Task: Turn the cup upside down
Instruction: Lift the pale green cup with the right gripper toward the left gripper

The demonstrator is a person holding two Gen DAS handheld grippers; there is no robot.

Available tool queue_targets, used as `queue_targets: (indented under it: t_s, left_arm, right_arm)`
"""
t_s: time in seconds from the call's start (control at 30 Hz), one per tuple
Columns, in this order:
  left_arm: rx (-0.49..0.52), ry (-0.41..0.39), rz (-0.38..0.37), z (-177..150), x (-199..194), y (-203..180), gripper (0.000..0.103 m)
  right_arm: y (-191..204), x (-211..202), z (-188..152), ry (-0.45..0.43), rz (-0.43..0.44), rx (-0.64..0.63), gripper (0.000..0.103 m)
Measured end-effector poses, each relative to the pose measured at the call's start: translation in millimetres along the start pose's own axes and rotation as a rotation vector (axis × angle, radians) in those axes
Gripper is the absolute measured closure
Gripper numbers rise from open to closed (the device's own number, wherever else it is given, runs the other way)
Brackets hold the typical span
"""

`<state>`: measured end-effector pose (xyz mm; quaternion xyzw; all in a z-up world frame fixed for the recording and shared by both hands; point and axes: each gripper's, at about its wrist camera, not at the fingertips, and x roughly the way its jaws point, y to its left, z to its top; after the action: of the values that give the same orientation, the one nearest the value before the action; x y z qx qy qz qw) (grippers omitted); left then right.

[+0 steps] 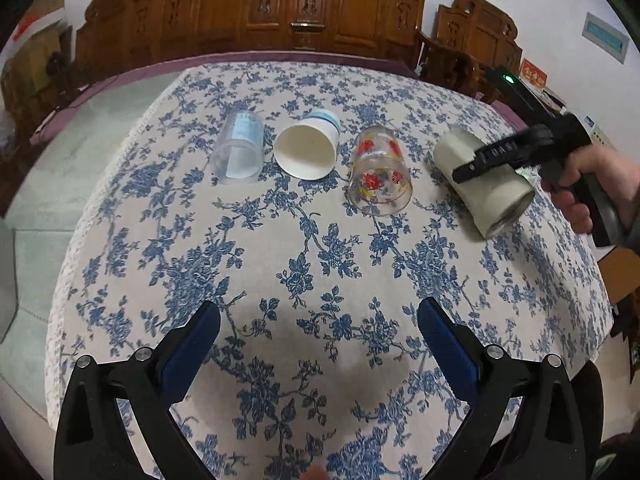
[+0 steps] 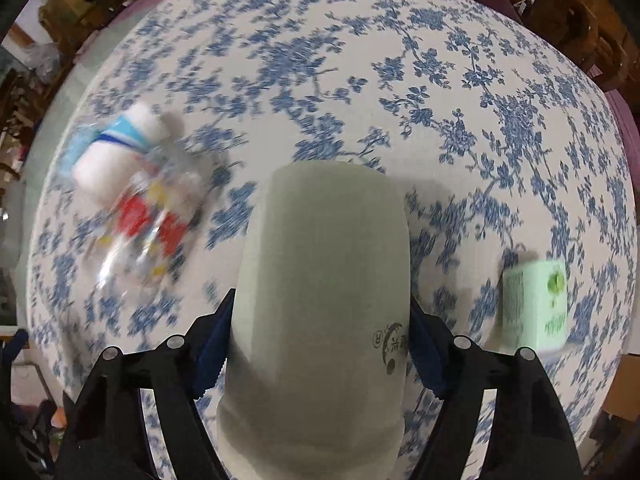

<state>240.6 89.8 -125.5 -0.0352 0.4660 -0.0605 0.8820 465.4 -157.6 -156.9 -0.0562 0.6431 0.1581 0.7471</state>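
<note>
Gripping the pale cup (image 2: 320, 300) by its sides, the right tongs (image 2: 320, 344) hold it tilted above the bench (image 1: 320, 264), at three o'clock of the flowered glass (image 1: 380, 172). Left tongs (image 1: 320, 332) gape wide, holding nothing, at six o'clock of the paper cup (image 1: 308, 148).

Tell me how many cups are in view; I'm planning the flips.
4, in a row: clear plastic cup leftmost, paper cup, flowered glass, and grey cup held by the right gripper.
</note>
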Motion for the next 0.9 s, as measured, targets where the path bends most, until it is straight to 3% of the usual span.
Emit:
queue_targets:
  t_s: [0.23,0.5,0.9]
  left_arm:
    - [-0.023,-0.048,0.001,-3,-27,0,0.008]
    - [-0.014,-0.092,0.011,1,-50,1,0.008]
    - [-0.011,-0.075,0.031,-3,-58,-2,0.008]
  right_arm:
    - [17,-30,-63,-0.044,0.110,-0.017,0.024]
    - [56,-29,-120,-0.041,0.153,-0.018,0.024]
    - [80,-4,-133,-0.046,0.131,-0.027,0.024]
